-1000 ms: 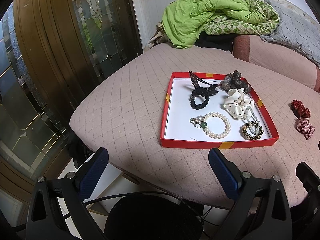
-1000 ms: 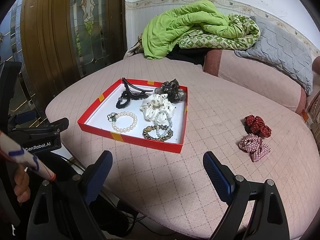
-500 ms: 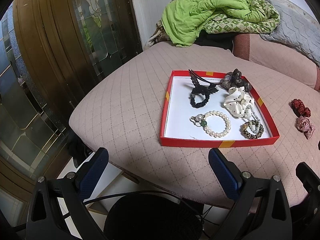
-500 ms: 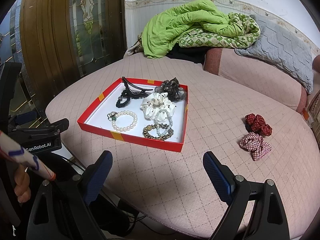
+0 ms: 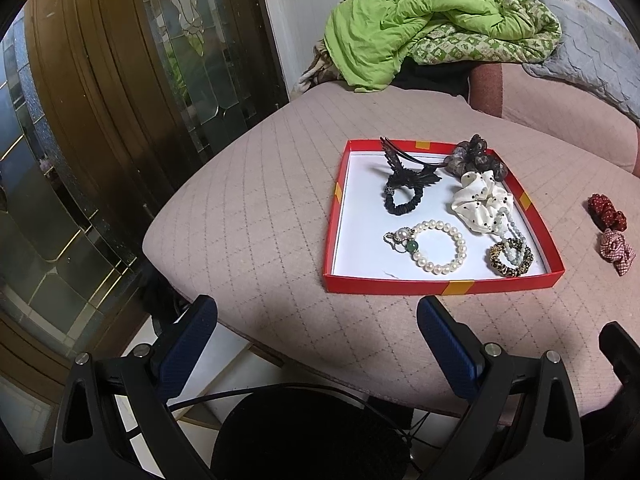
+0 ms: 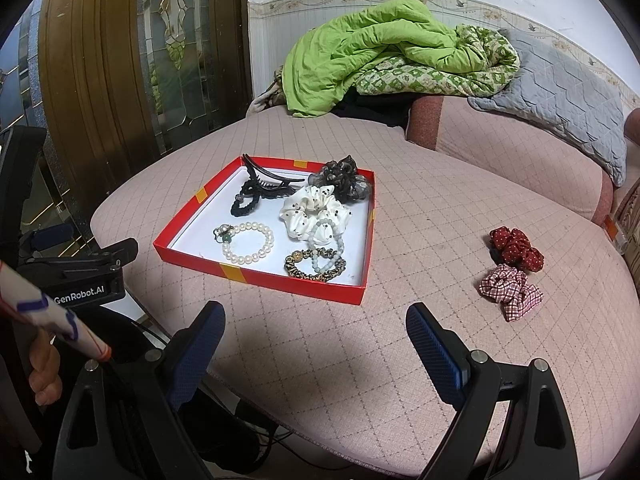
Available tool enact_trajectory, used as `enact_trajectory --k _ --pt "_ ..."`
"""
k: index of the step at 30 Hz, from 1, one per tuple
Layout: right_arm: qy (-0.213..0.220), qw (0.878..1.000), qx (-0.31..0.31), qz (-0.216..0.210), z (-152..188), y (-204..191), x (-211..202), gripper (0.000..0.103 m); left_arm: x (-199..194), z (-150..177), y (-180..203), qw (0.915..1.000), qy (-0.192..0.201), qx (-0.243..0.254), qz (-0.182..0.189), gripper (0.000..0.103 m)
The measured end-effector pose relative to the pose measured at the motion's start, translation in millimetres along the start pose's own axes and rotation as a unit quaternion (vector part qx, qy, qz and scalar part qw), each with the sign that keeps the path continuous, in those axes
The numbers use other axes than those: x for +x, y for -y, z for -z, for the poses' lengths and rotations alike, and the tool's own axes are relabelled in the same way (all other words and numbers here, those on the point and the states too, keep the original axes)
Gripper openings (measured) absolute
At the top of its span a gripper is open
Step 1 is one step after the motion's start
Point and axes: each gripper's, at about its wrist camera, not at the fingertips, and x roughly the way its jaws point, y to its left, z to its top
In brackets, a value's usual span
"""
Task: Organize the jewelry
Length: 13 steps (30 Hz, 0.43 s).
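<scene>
Jewelry lay gathered in a red tray point(image 5: 442, 287) with a white floor, set on the pink quilted bed point(image 5: 260, 216). Inside it, a pearl bracelet point(image 5: 438, 246) sat near the front wall, a small green bead at its left side. Just to its right lay a leopard-print band point(image 5: 511, 265) with a pale bead bracelet point(image 6: 326, 246) draped across it and running up onto a white dotted scrunchie point(image 5: 482, 202). Behind the scrunchie, at the far right corner, a grey-brown scrunchie point(image 5: 474, 158) leaned over the tray wall. A black hair claw point(image 5: 404, 170) rested at the back, partly over a black hair tie point(image 5: 402, 202).

Outside the tray, well to its right on the bed, a dark red dotted scrunchie point(image 6: 518, 249) lay just beyond a red checked scrunchie point(image 6: 512, 290), the two touching or nearly so.

Both sets of tongs hung over the near edge of the bed, short of the tray. The left tongs point(image 5: 318, 342) stood wide apart and held nothing; the right tongs point(image 6: 314, 346) were likewise spread and empty. In the right wrist view a hand point(image 6: 42, 368) under a patterned sleeve point(image 6: 52, 318) gripped the left tool.

At the head of the bed a green quilt point(image 6: 360, 54) was heaped beside a grey pillow point(image 6: 560, 98).
</scene>
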Motion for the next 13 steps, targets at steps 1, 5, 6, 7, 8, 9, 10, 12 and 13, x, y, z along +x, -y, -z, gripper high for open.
enact_trajectory --k 1,5,6,7,8,9,10,12,13 --pt "0.0 1.0 0.0 0.001 -0.2 0.6 0.1 0.094 -0.7 -0.1 0.4 1.0 0.0 0.0 0.002 0.1" --pt "0.002 1.0 0.003 0.002 -0.6 2.7 -0.8 0.094 -1.5 -3.2 0.6 1.0 0.001 0.003 0.0 0.1" --pt "0.002 1.0 0.003 0.002 -0.9 3.3 -0.9 0.094 -2.1 -4.3 1.7 1.0 0.001 0.005 -0.003 0.1" --pt "0.002 1.0 0.004 0.002 -1.2 4.1 -1.8 0.094 -3.0 -5.8 3.3 0.9999 0.003 0.009 -0.008 0.1" --pt "0.004 1.0 0.006 0.002 -1.1 5.2 -2.7 0.094 -4.3 -7.4 4.7 0.9998 0.006 0.011 -0.012 0.1" --pt "0.005 1.0 0.007 0.002 -1.5 6.4 -4.3 0.094 -6.1 -8.7 7.1 0.9997 0.008 0.016 -0.019 0.1" --pt "0.009 1.0 0.013 0.006 -1.6 9.8 -6.1 0.094 -8.8 -10.1 11.9 0.9994 0.012 0.024 -0.02 0.1" --pt "0.015 0.999 0.026 0.012 -2.7 18.8 -9.1 0.094 -12.7 -14.0 21.8 0.9992 0.014 0.038 0.0 0.1" --pt "0.019 0.999 0.034 0.02 -2.8 26.3 -11.1 0.094 -15.0 -16.6 29.2 0.9987 0.015 0.046 0.013 0.1"
